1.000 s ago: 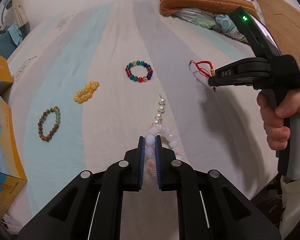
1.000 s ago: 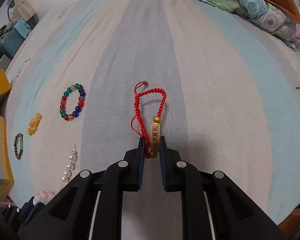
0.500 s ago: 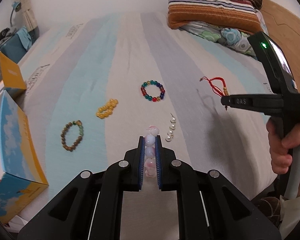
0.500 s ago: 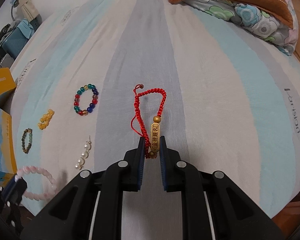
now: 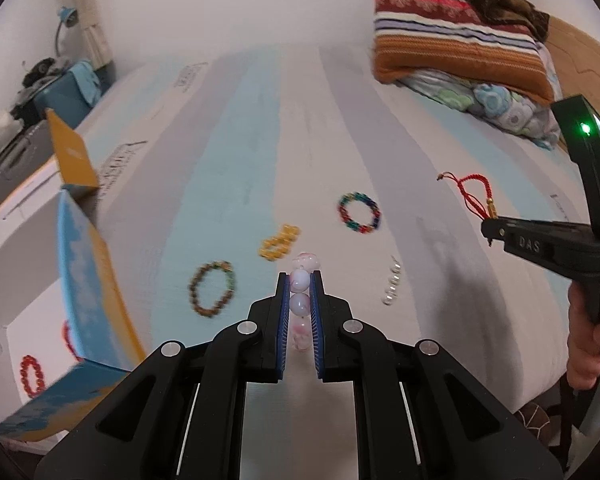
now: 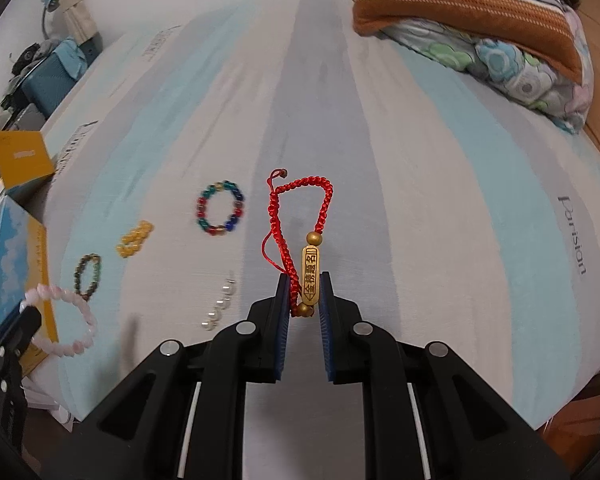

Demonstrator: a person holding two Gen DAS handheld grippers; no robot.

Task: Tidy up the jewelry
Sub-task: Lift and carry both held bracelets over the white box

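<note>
While left claw (image 5: 299, 280) pinches pink bead bracelet (image 5: 300, 305) above bed (image 5: 260, 140), right claw (image 6: 303, 280) pinches red cord bracelet (image 6: 300, 216) by gold charm. On bed beyond pink bracelet: yellow bead bracelet (image 5: 279, 241), multicolour bead bracelet (image 5: 359, 213), brown-green bracelet (image 5: 213, 288), pearl strand (image 5: 392, 286). Open blue-yellow box (image 5: 80, 272) left of bracelets.

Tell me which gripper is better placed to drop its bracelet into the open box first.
Left, probably: the left gripper, shut on the pink bracelet, hangs right beside the open box.
</note>
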